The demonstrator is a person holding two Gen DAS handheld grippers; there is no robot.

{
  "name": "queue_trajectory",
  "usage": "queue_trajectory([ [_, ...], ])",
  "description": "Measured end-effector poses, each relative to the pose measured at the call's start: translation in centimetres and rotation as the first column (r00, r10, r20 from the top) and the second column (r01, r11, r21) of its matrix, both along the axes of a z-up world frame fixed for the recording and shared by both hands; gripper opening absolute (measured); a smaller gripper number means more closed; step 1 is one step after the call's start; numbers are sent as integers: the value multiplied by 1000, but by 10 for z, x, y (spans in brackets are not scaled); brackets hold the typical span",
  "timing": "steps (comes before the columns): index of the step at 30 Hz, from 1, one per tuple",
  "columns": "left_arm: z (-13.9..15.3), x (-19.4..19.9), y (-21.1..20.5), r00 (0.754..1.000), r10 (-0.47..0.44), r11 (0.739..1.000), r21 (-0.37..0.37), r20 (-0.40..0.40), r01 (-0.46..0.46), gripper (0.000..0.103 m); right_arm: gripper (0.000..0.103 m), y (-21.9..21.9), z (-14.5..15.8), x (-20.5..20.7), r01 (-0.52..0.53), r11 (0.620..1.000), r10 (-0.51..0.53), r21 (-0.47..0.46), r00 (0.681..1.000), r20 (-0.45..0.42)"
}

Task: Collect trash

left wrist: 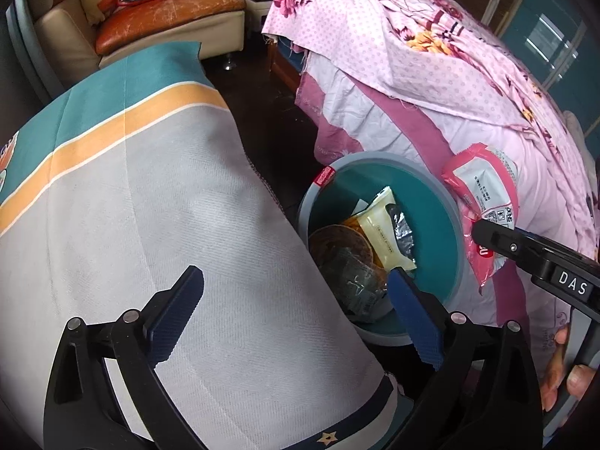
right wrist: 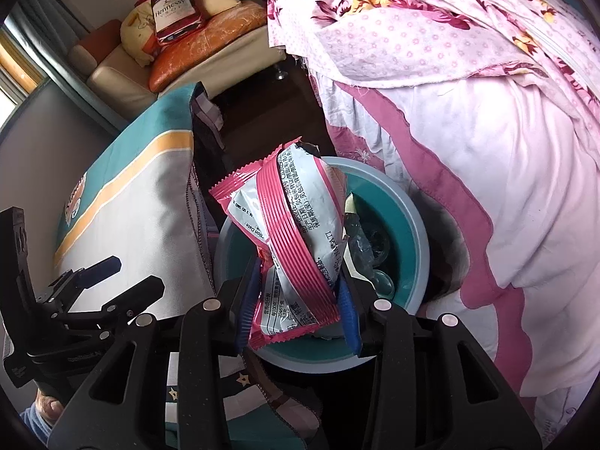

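right gripper [right wrist: 298, 300] clamps a pink snack wrapper [right wrist: 296, 232] over the teal bin [right wrist: 408, 225], hiding much of the trash inside; left gripper [left wrist: 296, 315] gapes, holding nothing, beside the bin

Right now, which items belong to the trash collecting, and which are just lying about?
Job: pink snack wrapper held by the right gripper; teal bin; yellow wrapper inside; open left gripper.
Lying about: floral quilt; striped cloth; sofa.
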State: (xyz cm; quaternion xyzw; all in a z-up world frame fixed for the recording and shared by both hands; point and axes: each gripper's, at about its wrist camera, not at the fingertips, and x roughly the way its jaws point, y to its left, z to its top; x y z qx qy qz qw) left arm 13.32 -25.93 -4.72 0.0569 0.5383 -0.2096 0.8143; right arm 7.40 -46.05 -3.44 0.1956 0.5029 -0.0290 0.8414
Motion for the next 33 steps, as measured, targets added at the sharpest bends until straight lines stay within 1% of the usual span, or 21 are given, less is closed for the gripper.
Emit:
queue_trajectory([
  [8,3,3,15,1000,11,1000,-19,10,-11,98,41,11,-5,10,-14,999,12,-40,999,-40],
  [11,4,3,18,1000,11,1000,-20,17,-10,98,49,16,-6,13,-19,999,16,-49,999,-49],
  [14,4,3,21,1000,14,1000,-23,20,-13,98,62,21,-6,15,-23,997,19,-69,998,-56],
  [16,4,3,24,1000,17,1000,-25,20,-17,98,66,21,-5,16,-17,997,12,-78,998,-57],
  [18,4,3,27,999,28,999,-23,26,-27,98,76,21,-4,15,-4,996,-2,-90,998,-61],
  [20,5,3,30,999,35,999,-23,31,-34,98,77,19,-3,13,9,994,-16,-108,998,-62],
  [23,6,2,33,999,33,999,-43,20,-33,98,77,16,-2,9,31,995,-38,-98,997,-68],
  [25,8,0,34,999,31,998,-51,16,-30,98,80,15,-1,5,39,995,-46,-94,997,-68],
  [26,9,0,34,999,31,998,-53,15,-30,98,84,16,1,4,39,995,-46,-92,997,-67],
  [29,11,-4,37,999,37,998,-53,12,-36,99,87,21,7,-2,35,996,-40,-84,997,-59],
  [30,12,-5,39,999,39,998,-54,9,-38,99,92,23,10,-5,34,996,-39,-83,998,-54],
  [32,14,-7,42,999,46,997,-56,9,-45,99,96,29,17,-9,24,995,-28,-96,999,-41],
  [33,16,-8,45,999,50,997,-57,9,-50,99,96,33,20,-10,12,994,-16,-111,999,-37],
])
